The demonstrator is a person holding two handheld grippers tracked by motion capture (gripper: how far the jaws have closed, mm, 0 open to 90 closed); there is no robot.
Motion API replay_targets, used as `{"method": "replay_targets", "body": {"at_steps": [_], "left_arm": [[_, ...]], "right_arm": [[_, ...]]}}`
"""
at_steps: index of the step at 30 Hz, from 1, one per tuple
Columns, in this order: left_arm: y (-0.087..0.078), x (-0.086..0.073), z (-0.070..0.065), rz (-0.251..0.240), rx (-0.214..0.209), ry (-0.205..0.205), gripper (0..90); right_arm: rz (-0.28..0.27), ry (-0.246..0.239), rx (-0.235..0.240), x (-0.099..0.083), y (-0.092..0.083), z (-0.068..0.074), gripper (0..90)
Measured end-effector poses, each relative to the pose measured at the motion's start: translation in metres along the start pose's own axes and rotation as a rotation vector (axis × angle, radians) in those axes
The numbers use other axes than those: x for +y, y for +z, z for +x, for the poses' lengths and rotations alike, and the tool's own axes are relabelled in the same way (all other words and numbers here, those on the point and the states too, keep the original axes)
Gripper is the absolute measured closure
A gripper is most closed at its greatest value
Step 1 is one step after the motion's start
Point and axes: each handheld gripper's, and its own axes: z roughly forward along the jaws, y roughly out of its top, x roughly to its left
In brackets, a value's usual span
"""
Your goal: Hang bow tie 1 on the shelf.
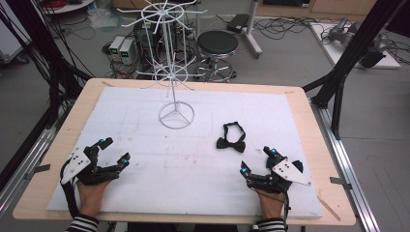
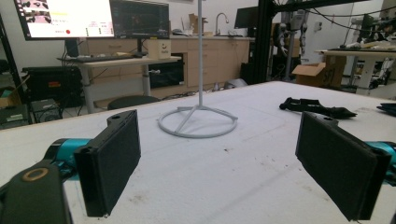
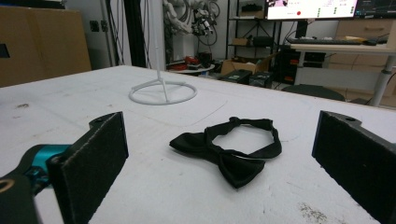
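- Bow tie (image 3: 232, 150) lies flat on the white mat (image 1: 145, 159), just in front of my right gripper (image 1: 257, 160), between its two jaws and a little ahead.
- My right gripper is wide open and holds nothing.
- My left gripper (image 1: 112, 150) is wide open too, with nothing in it, far off to the side of the bow tie.
- I think the bow tie is soft, light and floppy, so it will bend and dangle.
- I would pinch the fat knot in the middle, not the thin strap.
- White stand (image 1: 175, 72) waits farther ahead.
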Motion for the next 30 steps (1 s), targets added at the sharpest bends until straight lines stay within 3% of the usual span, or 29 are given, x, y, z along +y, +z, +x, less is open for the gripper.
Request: {"method": "replay_targets", "body": {"at_steps": [21,30], "left_arm": [[0.000,0.000,0.000,-0.003,0.012,0.004,14.3],[-0.001,0.000,0.000,-0.010,0.011,0.004,14.3]], "right_arm": [[0.018,-0.006,-0.001,0.001,0.002,0.001,2.7],[0.025,-0.014,0.034,0.010,0.003,0.006,2.7]]}}
